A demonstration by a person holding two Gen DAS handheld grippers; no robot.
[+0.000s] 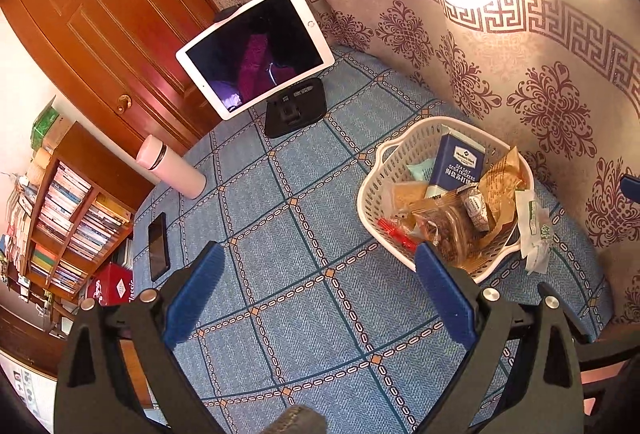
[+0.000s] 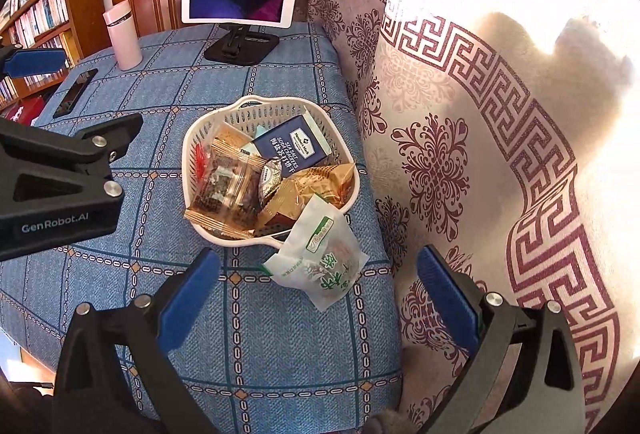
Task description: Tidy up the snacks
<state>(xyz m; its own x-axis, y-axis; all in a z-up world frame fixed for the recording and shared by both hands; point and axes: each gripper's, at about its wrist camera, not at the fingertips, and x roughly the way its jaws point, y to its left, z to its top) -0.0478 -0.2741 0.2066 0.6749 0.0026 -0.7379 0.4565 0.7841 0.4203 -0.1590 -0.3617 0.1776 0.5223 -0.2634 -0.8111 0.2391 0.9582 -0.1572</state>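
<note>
One white basket point(image 2: 192, 169) stands on the blue cloth point(image 2: 260, 334), near the curtain point(image 2: 460, 161). Its packets are piled over one another, so their number cannot be counted; one cracker box point(image 2: 298, 145) is readable. One green-printed packet point(image 2: 320, 258) is propped against the rim, outside. Both the left gripper point(image 1: 316, 258) and the right gripper point(image 2: 318, 270) are held with fingers apart, nothing between them.

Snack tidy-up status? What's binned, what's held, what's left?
Done: the white basket already holds the navy Member's Mark cracker box, a clear nut bag and gold-wrapped pastries. In hand: nothing; the left tool and the right tool are both open and empty. Left: the white-and-green packet lies half out, leaning on the basket rim.
</note>
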